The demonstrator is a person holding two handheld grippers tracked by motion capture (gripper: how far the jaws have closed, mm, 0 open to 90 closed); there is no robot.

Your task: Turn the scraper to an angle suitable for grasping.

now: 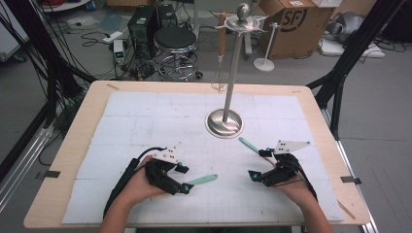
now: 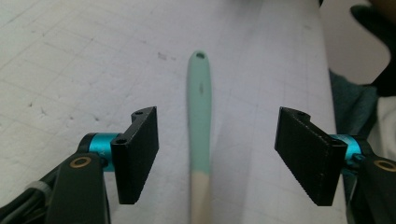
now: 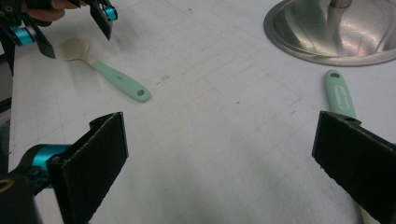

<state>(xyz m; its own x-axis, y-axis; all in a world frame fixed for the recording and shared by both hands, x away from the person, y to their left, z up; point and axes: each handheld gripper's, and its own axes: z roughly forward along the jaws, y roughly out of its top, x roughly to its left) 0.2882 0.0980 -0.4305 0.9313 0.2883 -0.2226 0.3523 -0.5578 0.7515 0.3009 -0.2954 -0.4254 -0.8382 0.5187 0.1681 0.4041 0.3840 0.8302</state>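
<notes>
Near spatula: lies between the left claw's spread jaws by the tabletop's near edge, head cut off.
Far spatula: partly hidden behind the open right claw.
Stand: centre, whisk hanging.

The desk is pale wood, covered by a white mat ruled with a faint grey grid and speckled with small dark marks. Both spatulas have mint-green handles: the one near the left tool turns cream toward its blade, as does the other. Each tool, left and right, is black with turquoise joints and textured black pads. The stand is shiny silver steel.
</notes>
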